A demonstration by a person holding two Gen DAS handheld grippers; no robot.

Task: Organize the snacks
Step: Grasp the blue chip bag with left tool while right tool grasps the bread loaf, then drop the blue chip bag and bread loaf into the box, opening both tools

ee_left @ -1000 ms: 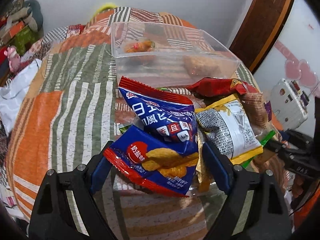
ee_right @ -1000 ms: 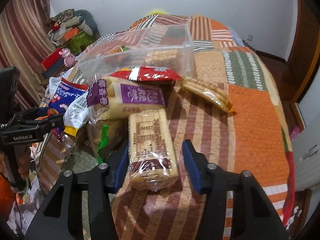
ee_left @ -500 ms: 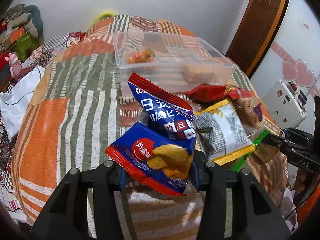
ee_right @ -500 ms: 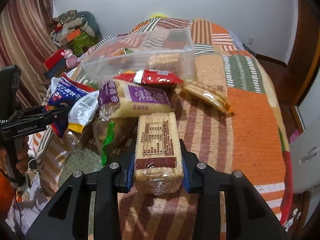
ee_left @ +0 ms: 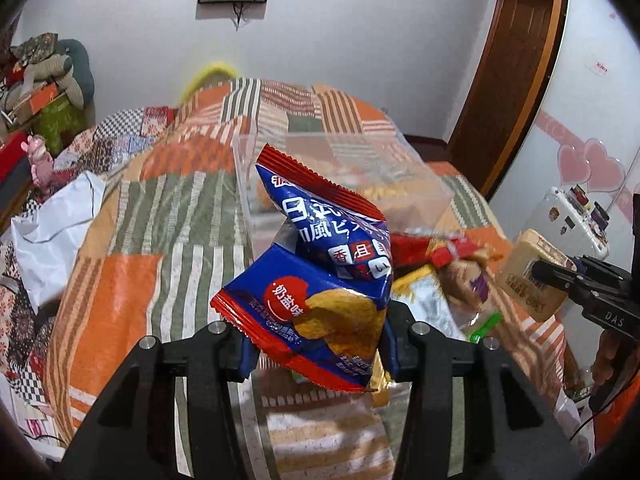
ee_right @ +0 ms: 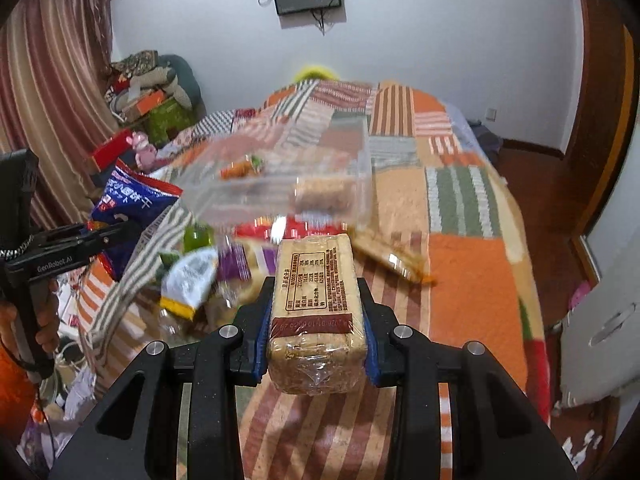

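On the left of the left wrist view, white cloth (ee_left: pixel 52 224) lies crumpled at the edge of the bed, whose patchwork quilt (ee_left: pixel 120 280) shows orange, green and white stripes. In the middle, the left hand-held gripper (ee_left: pixel 316 350) is clenched on 2 blue-and-red snack bags: its blue pads press the lower chip bag (ee_left: pixel 308 320), and the upper blue bag (ee_left: pixel 332 220) with a red serrated top stands up above it, raised off the quilt. Behind them sits a clear plastic bin (ee_left: pixel 352 172) on the bed, holding a few snacks that are blurred. To the right of the bags, a heap of remaining snacks lies on the quilt, among them a red packet (ee_left: pixel 420 244) and a white-and-yellow packet (ee_left: pixel 424 296). At the far right, the other gripper grips a tan cracker pack.

In the right wrist view, the person's hand (ee_right: pixel 44 320) holds the left gripper's handle at the left edge, with the blue bags beside it. Right of that lies the white-and-yellow packet, then a purple-labelled packet (ee_right: pixel 236 264). In the centre, the right hand-held gripper (ee_right: pixel 316 344) is clenched on the cracker pack (ee_right: pixel 316 300), a clear-wrapped tan block with a printed label, held lengthwise between the pads and clear of the quilt. The clear bin stands behind it, and a long biscuit sleeve (ee_right: pixel 392 260) lies on the quilt just right of the pack.
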